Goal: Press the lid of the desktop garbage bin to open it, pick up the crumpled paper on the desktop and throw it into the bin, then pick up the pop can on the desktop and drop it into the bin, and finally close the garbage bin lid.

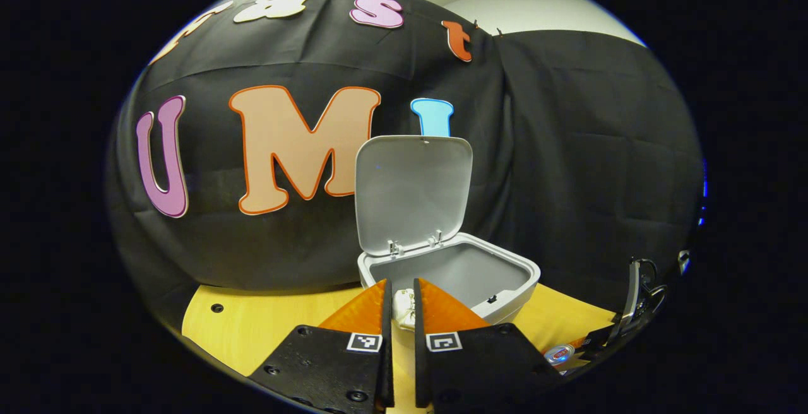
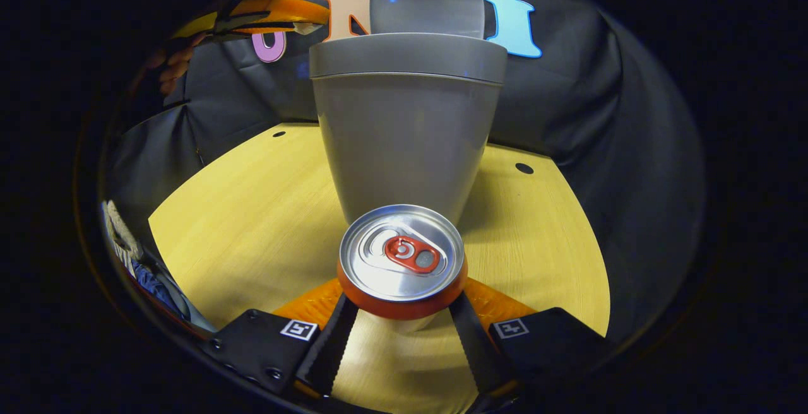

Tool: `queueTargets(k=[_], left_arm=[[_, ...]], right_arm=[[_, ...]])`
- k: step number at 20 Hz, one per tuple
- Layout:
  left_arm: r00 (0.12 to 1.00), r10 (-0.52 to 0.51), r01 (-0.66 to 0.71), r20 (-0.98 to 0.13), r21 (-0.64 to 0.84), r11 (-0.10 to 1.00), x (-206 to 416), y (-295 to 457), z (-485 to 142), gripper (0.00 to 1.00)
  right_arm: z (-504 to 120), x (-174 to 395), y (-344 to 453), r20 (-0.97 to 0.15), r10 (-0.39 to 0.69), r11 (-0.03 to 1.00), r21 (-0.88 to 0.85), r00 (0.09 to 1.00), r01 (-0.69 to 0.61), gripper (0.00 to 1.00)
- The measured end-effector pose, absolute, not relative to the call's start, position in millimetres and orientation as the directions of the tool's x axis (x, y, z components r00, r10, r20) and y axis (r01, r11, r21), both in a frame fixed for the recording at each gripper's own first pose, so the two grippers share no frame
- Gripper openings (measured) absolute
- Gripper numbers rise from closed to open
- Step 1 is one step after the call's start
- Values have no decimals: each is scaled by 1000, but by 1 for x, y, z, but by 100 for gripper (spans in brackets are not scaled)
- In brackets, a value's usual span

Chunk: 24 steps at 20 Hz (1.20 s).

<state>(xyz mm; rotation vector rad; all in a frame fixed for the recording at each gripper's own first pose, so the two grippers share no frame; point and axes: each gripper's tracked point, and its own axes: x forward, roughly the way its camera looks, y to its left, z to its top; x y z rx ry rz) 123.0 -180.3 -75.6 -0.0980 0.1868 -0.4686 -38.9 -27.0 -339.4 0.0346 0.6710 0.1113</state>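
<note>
- I see the yellow wooden desktop [image 2: 252, 212] spread under everything; it carries the bin and the can.
- The grey plastic desktop garbage bin [image 2: 404, 136] stands upright just beyond the can in the right gripper view; its flat grey hinged lid [image 1: 411, 196] is swung up and back, so the mouth [image 1: 454, 272] gapes towards me in the left gripper view.
- My left gripper [image 1: 401, 313] is raised, level with the bin's near rim; its jaws stand narrow, pinching the white crumpled paper [image 1: 404, 310] between them.
- The paper sits right at the rim, the open mouth straight ahead and slightly right of the jaws; I judge the coming move is a short push forward over the rim, then a release.
- My right gripper [image 2: 401, 319] is low at the desktop; its jaws spread fairly wide either side of the upright pop can with silver top and red tab [image 2: 402, 261]; both fingers appear to touch its sides, so I take it as gripped.
- The can's long axis is vertical; the bin lies straight ahead of it, so the lift must clear the tall wall; the left is nearer the mouth.
</note>
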Motion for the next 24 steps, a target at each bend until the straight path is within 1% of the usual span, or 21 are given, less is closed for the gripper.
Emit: queueTargets(k=[14, 15, 16, 17, 18, 19, 22, 24], left_arm=[[842, -497, 466, -208, -182, 866, 138, -208, -94, 11], [838, -500, 468, -217, -183, 864, 137, -209, -96, 13], [833, -505, 473, -225, -184, 862, 137, -211, -100, 14], [829, -509, 476, -233, -186, 860, 135, -213, -102, 20], [825, -514, 480, -234, -189, 857, 134, -214, -102, 22], [825, -517, 482, -231, -191, 855, 133, -215, -101, 29], [824, -517, 481, -233, -197, 854, 134, -215, -103, 35], [824, -515, 478, -236, -198, 855, 133, -213, -103, 42]], right_arm=[[-343, -38, -48, -622, 71, 997, 78, 779, -29, 86], [-343, -38, -47, -622, 72, 996, 79, 780, -29, 84], [-343, -38, -48, -622, 68, 997, 77, 780, -26, 86], [-342, -39, -49, -621, 69, 997, 79, 781, -25, 86], [-342, -37, -49, -621, 66, 997, 79, 781, -22, 86], [-341, -37, -49, -619, 65, 997, 79, 783, -20, 86], [-336, -34, -52, -612, 58, 997, 75, 789, -15, 84], [-332, -32, -53, -606, 58, 997, 76, 793, -15, 86]])
